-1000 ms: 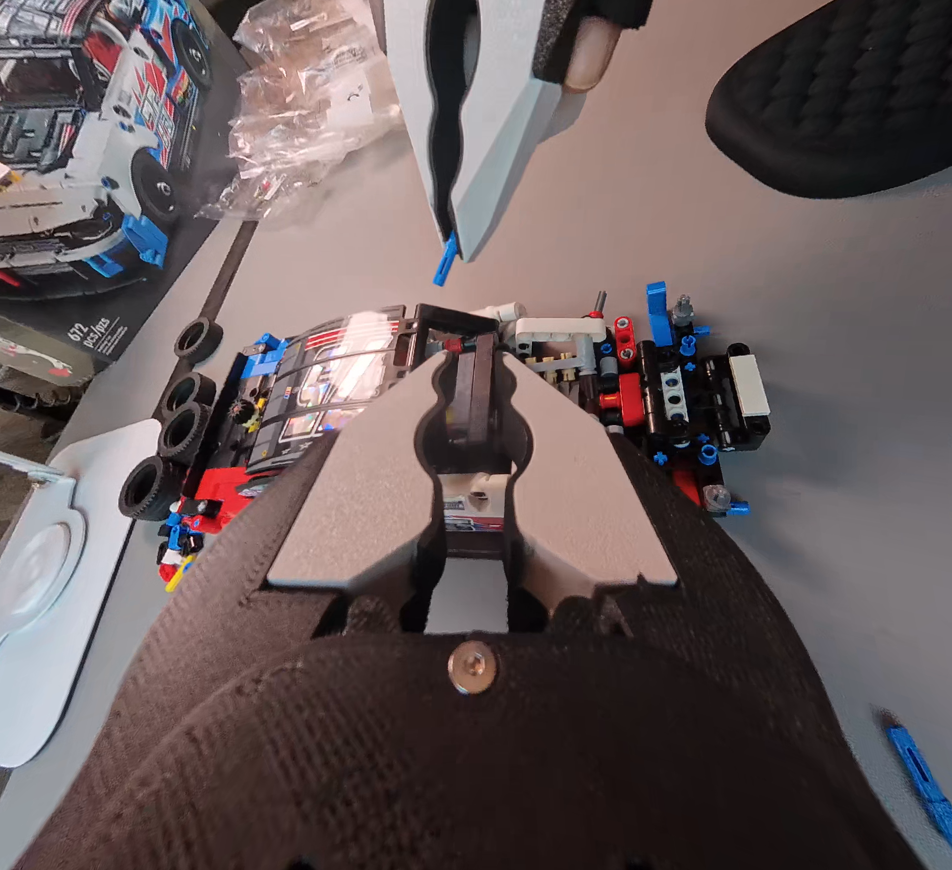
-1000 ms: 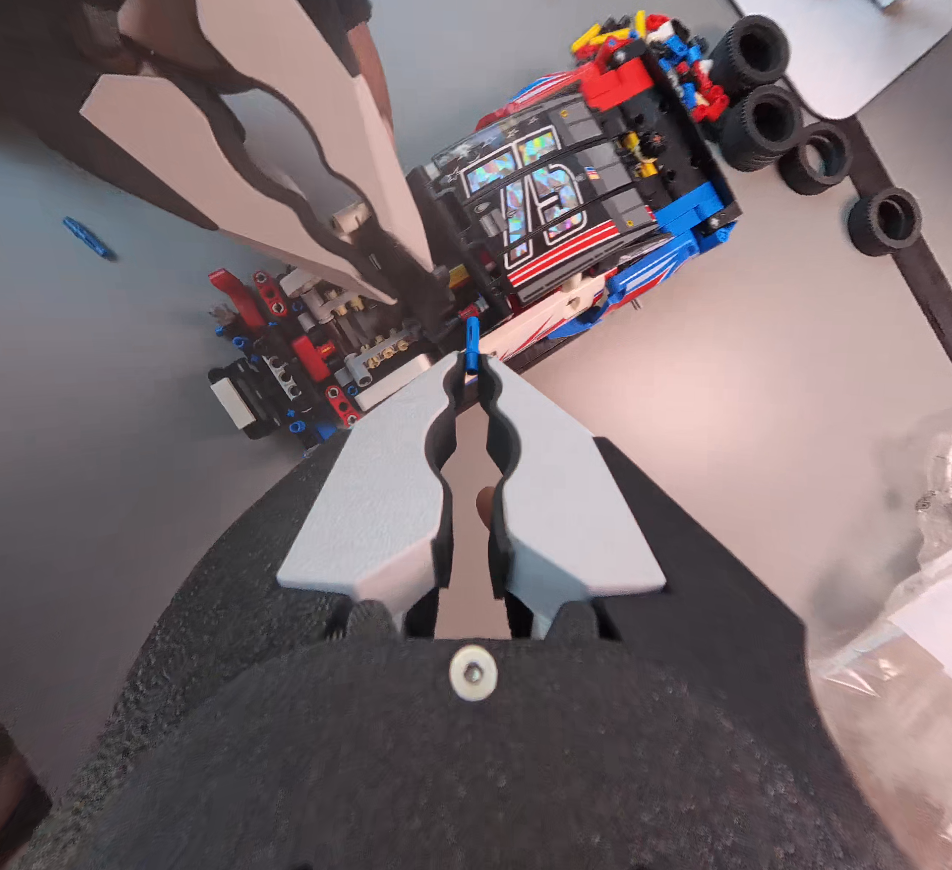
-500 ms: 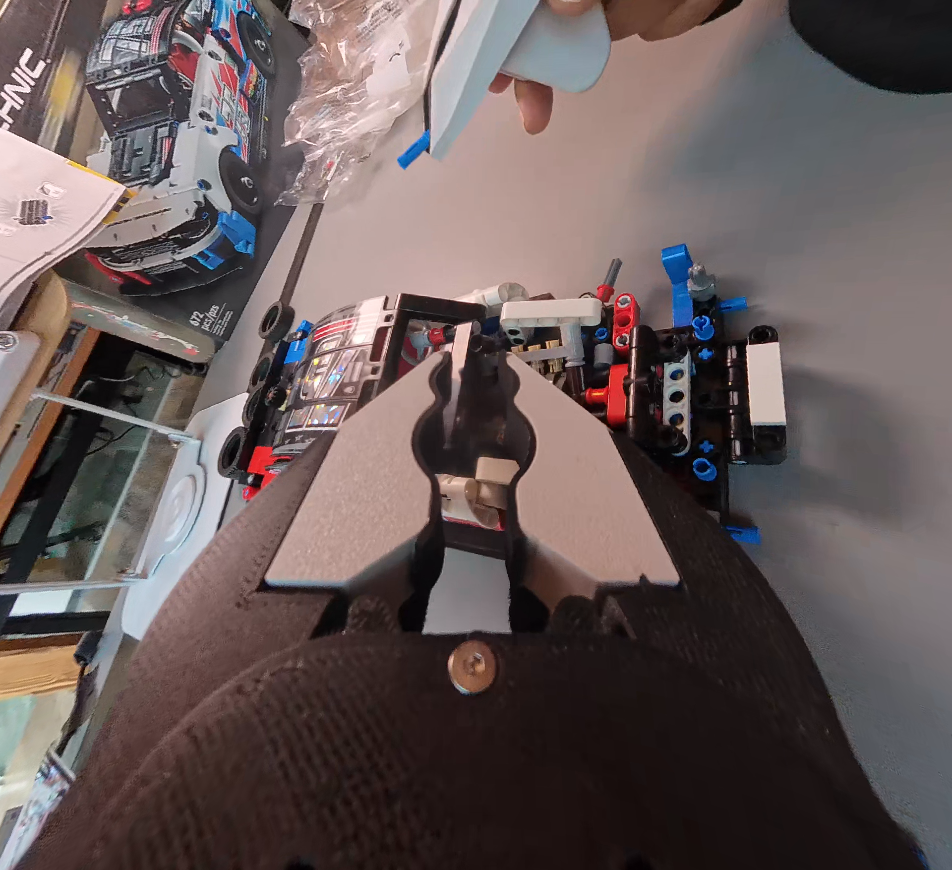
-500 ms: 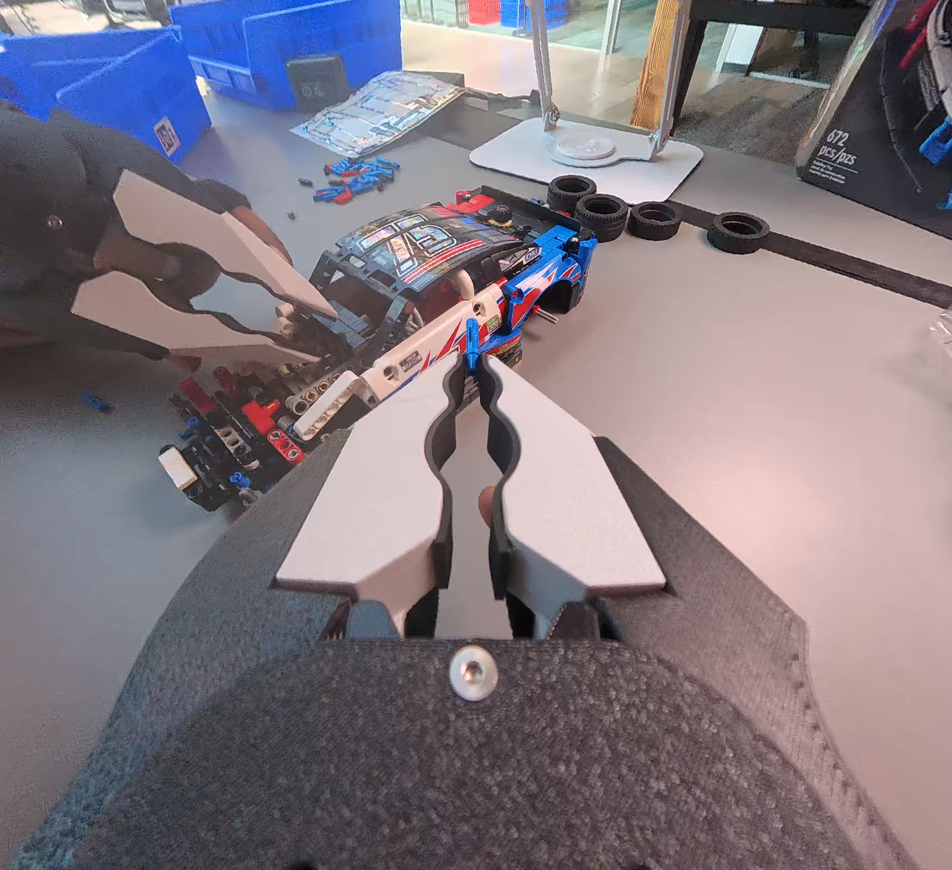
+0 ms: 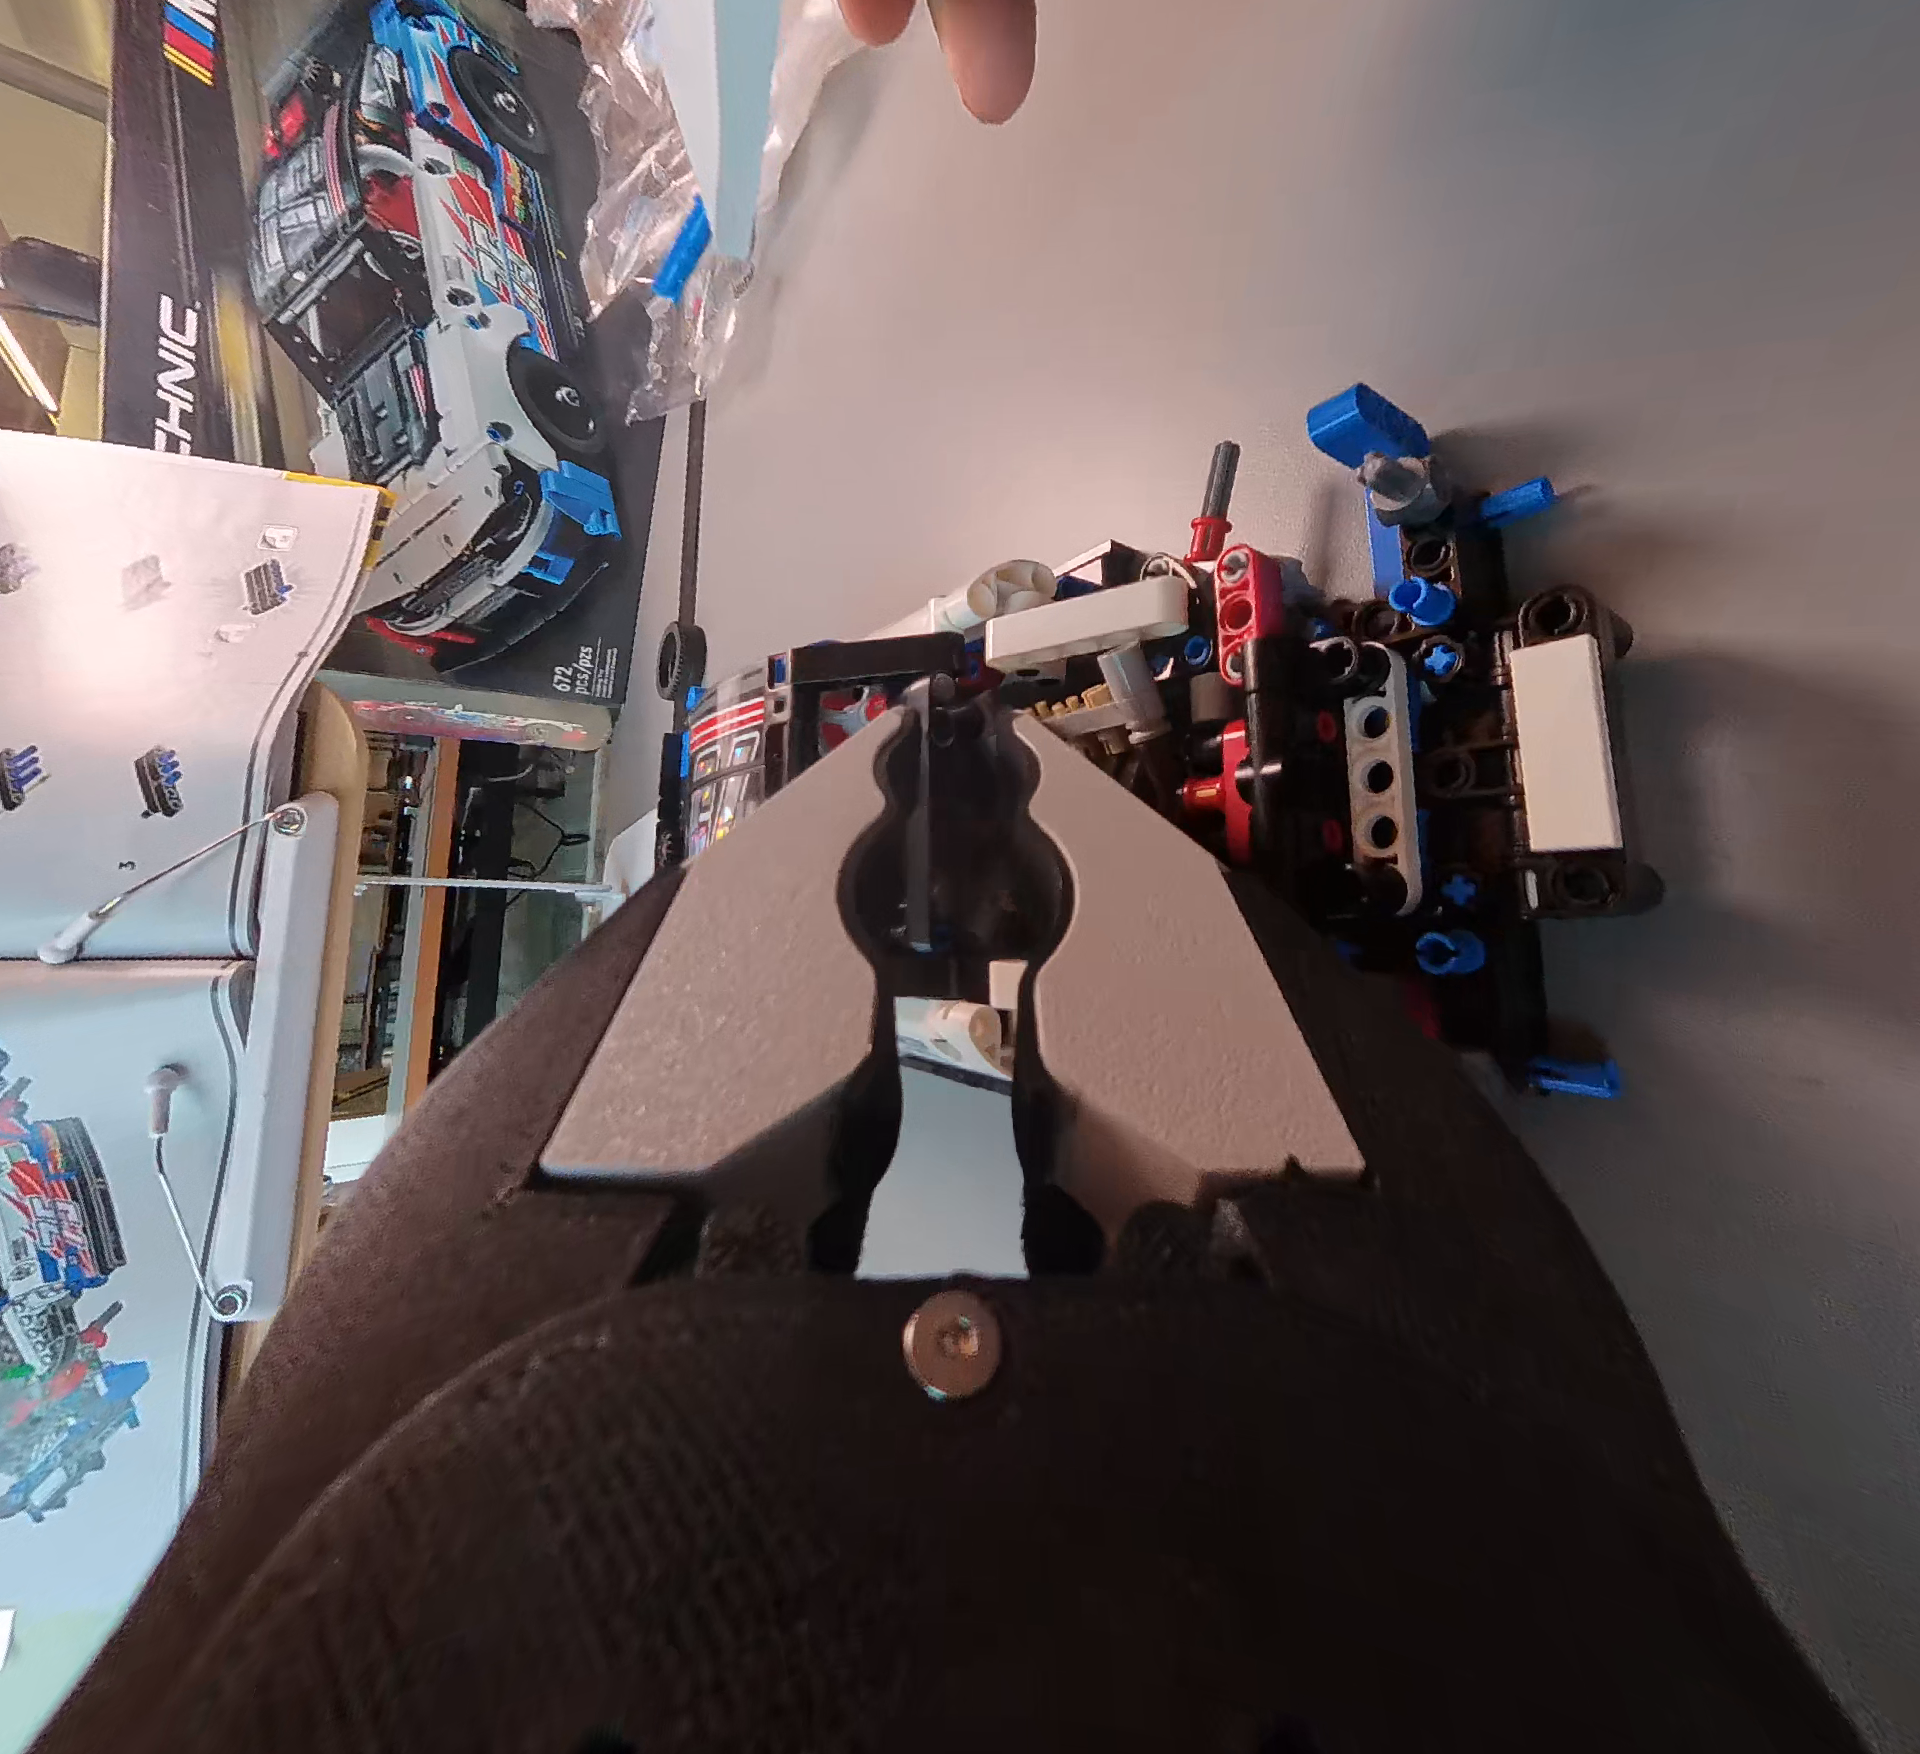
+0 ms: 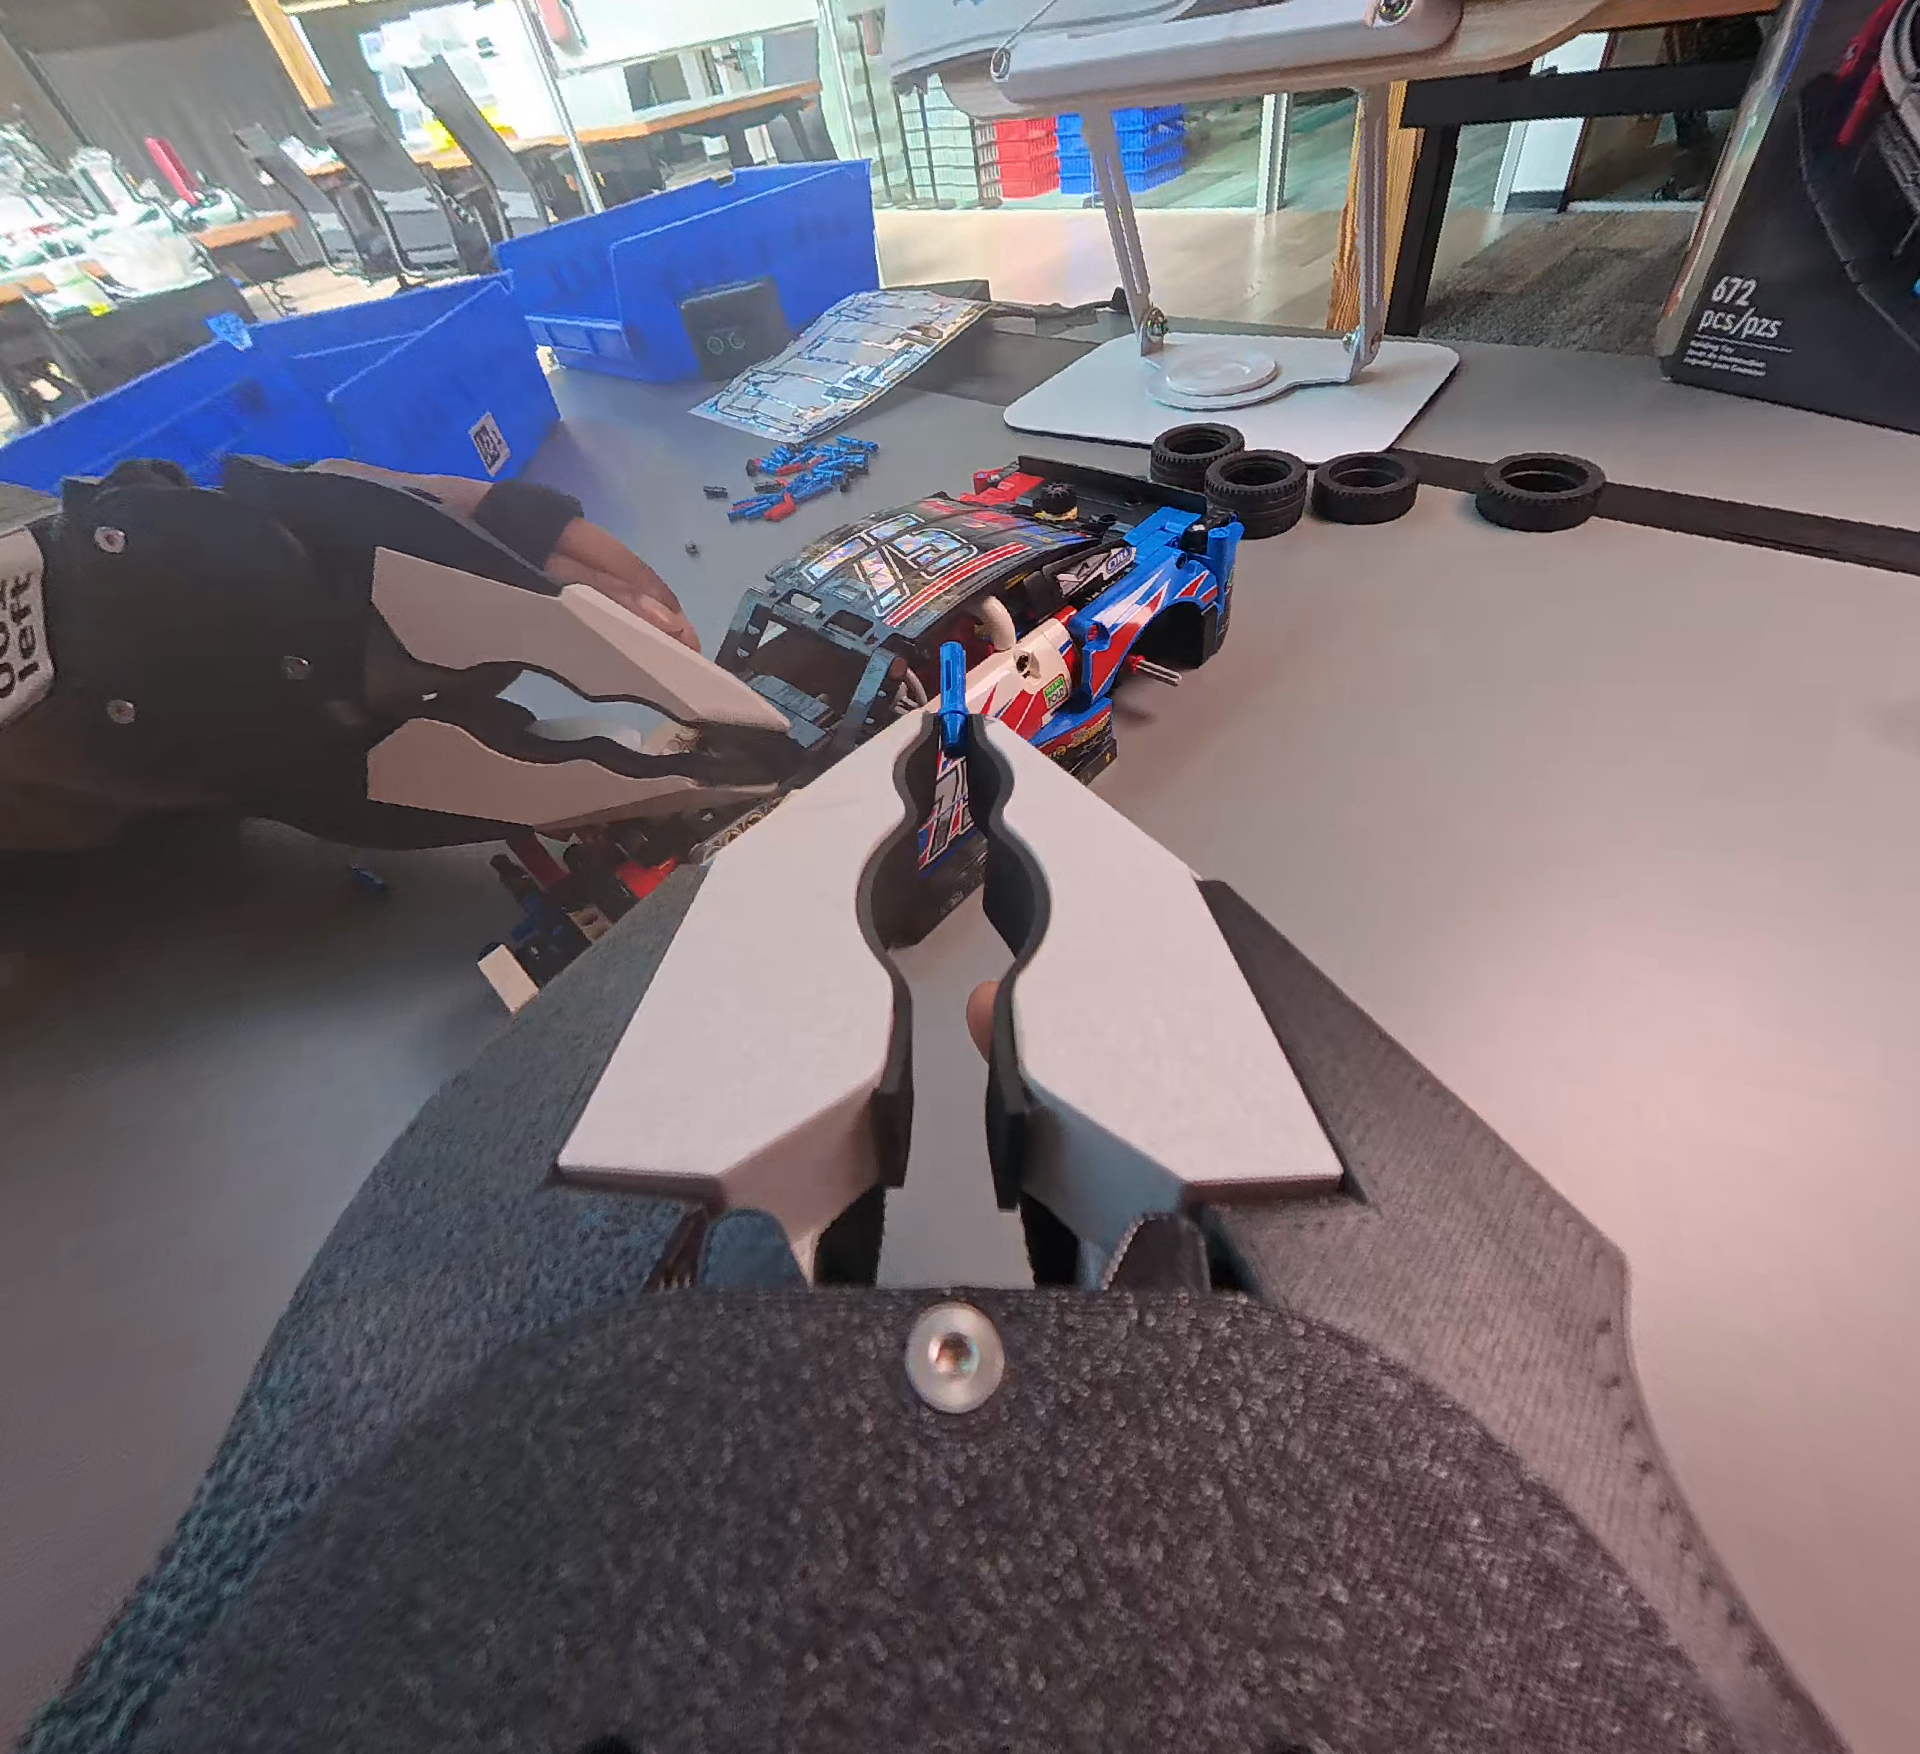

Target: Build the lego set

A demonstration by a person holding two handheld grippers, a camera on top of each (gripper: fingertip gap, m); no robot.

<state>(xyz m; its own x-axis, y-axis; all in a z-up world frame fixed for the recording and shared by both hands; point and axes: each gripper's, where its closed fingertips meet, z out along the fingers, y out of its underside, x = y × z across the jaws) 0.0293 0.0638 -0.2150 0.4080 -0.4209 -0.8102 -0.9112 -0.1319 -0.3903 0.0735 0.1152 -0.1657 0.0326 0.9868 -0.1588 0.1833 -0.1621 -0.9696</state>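
Observation:
A partly built lego race car [image 6: 997, 592] with a black printed roof, blue and white sides and an open chassis end [image 5: 1382, 748] lies on the grey table. My left gripper [image 5: 956, 717] is shut on the car's black frame; in the right wrist view it [image 6: 779, 738] grips the car from the left. My right gripper [image 6: 951, 728] is shut on a small blue pin [image 6: 951, 691] and holds it above the table in front of the car's side. In the left wrist view the right gripper [image 5: 717, 250] hangs at the top with the blue pin [image 5: 681, 250] at its tip.
Several loose black tyres [image 6: 1361, 486] lie behind the car. A stand [image 6: 1236, 374] holds the open instruction booklet [image 5: 135, 686]. The set's box [image 5: 364, 270], clear plastic bags [image 5: 623, 177], blue bins [image 6: 686, 270], a sticker sheet [image 6: 842, 359] and a pile of small pins [image 6: 805, 473] surround the work area. About 9 centimeters separates my left fingertips from my right.
Both grippers have tilted from looking down to looking across the table. The right gripper has drawn back from the car with the blue pin. The left gripper keeps its hold on the car.

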